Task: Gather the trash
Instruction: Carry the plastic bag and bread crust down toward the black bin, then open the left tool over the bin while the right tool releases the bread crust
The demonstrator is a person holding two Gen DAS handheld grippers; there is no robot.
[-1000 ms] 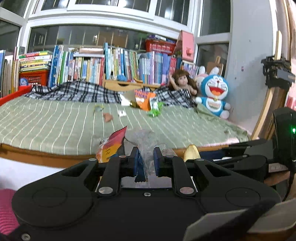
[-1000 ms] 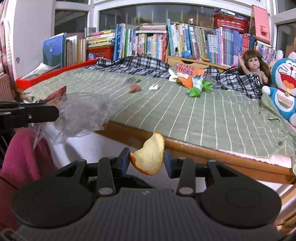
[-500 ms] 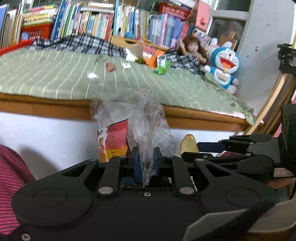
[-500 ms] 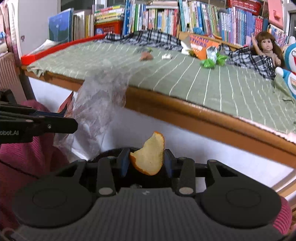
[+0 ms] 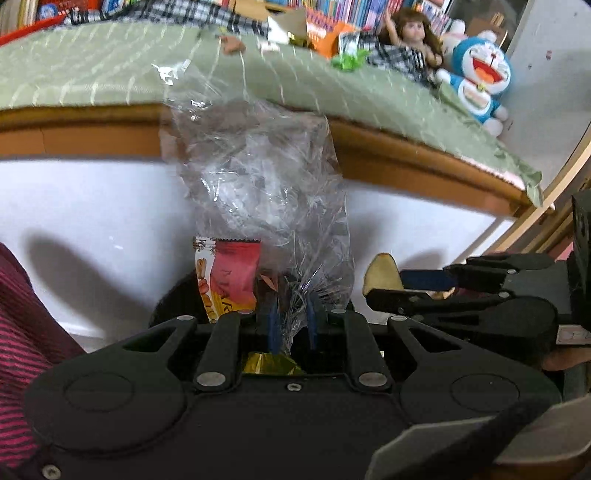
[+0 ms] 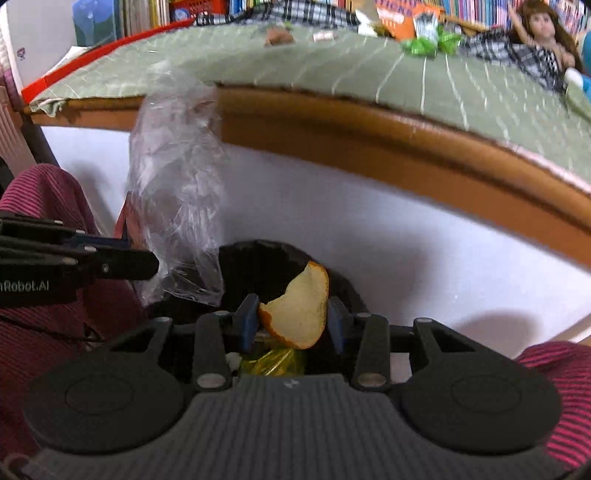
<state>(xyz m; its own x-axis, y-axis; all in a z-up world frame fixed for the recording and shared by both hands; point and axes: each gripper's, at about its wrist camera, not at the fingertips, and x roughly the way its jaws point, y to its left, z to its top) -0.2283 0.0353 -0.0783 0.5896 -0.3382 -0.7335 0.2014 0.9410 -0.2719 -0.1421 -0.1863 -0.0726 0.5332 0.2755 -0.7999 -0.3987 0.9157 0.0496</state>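
the left tool (image 5: 290, 326) is pinched nearly closed on the gathered end of a clear wrapper (image 5: 258, 184), which stands up crumpled above its fingers; a red snack packet (image 5: 229, 280) sits just left of that grip, though whether it is clamped too or only leaning there is hard to tell. the right tool (image 6: 293, 319) has its fingers closed onto the two edges of an orange peel (image 6: 299, 310), holding the curved piece upright so it will fall free once the fingers part.

both tools hang low in front of the bed, over a bin (image 6: 273, 258) lined in black that opens just beyond the peel. that placement looks deliberate: the trash is brought over the mouth so each piece can be let go straight down. a yellow scrap (image 6: 271, 362) already lies below the right tool, seemingly inside the bin.

farther out, the wooden bed edge (image 6: 406, 147) runs across, and on the green sheet (image 5: 92, 70) more litter waits: a green wrapper (image 6: 424, 44), an orange packet (image 6: 400, 20) and small bits (image 6: 279, 36) near the far side. a doll (image 5: 410, 37) and a blue plush (image 5: 480, 74) sit at the far right and are not trash. my judgement is that this is the drop step, with further trips needed.
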